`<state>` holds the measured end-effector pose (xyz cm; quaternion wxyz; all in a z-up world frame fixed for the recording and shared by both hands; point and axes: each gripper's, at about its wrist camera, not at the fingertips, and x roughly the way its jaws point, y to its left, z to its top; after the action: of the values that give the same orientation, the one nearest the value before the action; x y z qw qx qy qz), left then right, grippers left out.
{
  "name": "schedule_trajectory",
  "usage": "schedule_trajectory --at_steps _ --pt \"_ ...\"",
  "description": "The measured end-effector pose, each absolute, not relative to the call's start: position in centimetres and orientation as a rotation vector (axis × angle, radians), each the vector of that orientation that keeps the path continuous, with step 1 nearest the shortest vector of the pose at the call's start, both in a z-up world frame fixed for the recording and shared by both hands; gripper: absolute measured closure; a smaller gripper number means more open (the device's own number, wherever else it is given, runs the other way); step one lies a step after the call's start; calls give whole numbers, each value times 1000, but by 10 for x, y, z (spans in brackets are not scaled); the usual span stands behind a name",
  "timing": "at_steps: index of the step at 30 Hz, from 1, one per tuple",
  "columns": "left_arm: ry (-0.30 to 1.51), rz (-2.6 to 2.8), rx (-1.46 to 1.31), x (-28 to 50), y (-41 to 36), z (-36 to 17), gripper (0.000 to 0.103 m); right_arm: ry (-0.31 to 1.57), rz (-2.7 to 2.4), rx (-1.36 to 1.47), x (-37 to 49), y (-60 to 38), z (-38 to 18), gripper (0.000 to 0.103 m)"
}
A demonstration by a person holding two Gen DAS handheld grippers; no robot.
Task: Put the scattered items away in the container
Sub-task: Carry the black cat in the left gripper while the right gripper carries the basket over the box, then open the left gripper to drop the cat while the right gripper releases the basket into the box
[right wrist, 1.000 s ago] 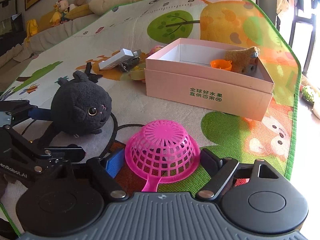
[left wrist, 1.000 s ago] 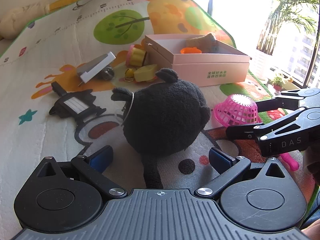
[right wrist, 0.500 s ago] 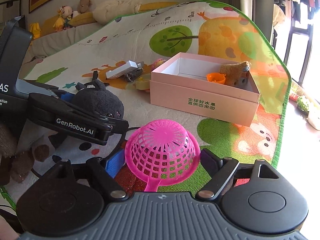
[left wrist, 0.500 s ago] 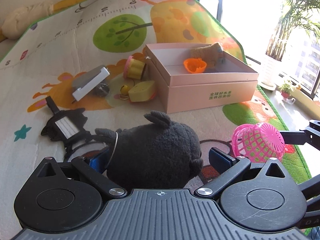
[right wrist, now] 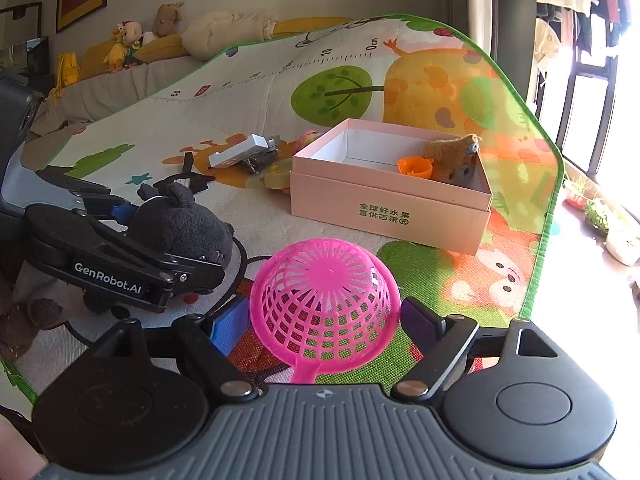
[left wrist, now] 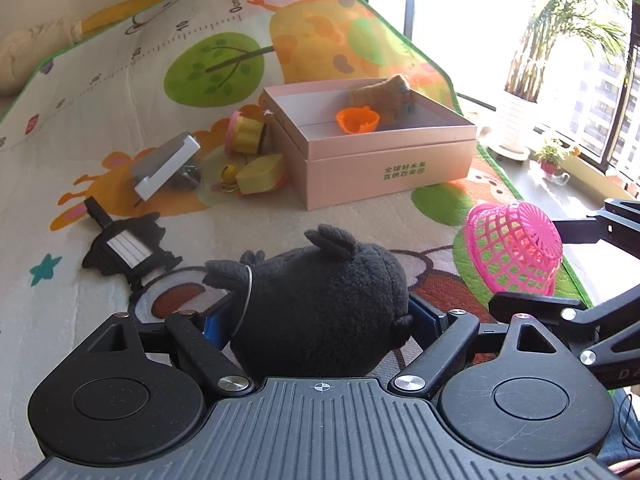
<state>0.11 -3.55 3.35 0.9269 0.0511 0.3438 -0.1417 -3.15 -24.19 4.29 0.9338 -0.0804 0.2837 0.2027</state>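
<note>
The black plush toy point(left wrist: 324, 304) is round and fuzzy, with small ears and a thin ring at its neck; it sits low in the centre of the left wrist view, clamped between the blue pads of the left gripper point(left wrist: 320, 320), its underside hidden behind the gripper body. In the right wrist view the same toy point(right wrist: 180, 224) appears at middle left, its face mostly covered by a black finger.

The pink mesh basket point(right wrist: 324, 304) is a dome of plastic lattice, turned mouth down, with a handle running toward the camera in the lower centre of the right wrist view. The right gripper point(right wrist: 324, 320) has it between its pads, but the pads stand a little apart from the rim, so I cannot tell whether they grip it.

The pink box point(left wrist: 380, 148) lies open above centre on the play mat point(left wrist: 120, 92), holding an orange cup point(left wrist: 356, 120) and a brown plush point(left wrist: 384, 92) partly hidden by the far wall. Left of the box lie a yellow block point(left wrist: 260, 174), a white-and-grey device point(left wrist: 164, 164) and a black clip point(left wrist: 124, 244); a small dark item under the device is too shadowed to identify. The window at upper right is washed out by glare.
</note>
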Motion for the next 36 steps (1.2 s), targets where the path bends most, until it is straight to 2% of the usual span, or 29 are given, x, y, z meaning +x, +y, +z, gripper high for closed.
schedule_trajectory --at_steps 11,19,23,28,32,36 --pt "674 -410 89 -21 -47 56 14 555 413 -120 -37 -262 64 20" --pt "573 -422 88 30 -56 89 14 503 414 -50 -13 -283 96 20" --pt "462 -451 107 78 -67 116 14 452 398 8 33 -298 132 20" --pt "412 -492 73 142 -77 129 14 384 353 39 104 -306 168 20" --pt "413 -510 67 182 -85 119 13 385 340 75 161 -305 174 20" --pt "470 -518 99 209 -91 92 10 430 316 63 207 -294 157 19"
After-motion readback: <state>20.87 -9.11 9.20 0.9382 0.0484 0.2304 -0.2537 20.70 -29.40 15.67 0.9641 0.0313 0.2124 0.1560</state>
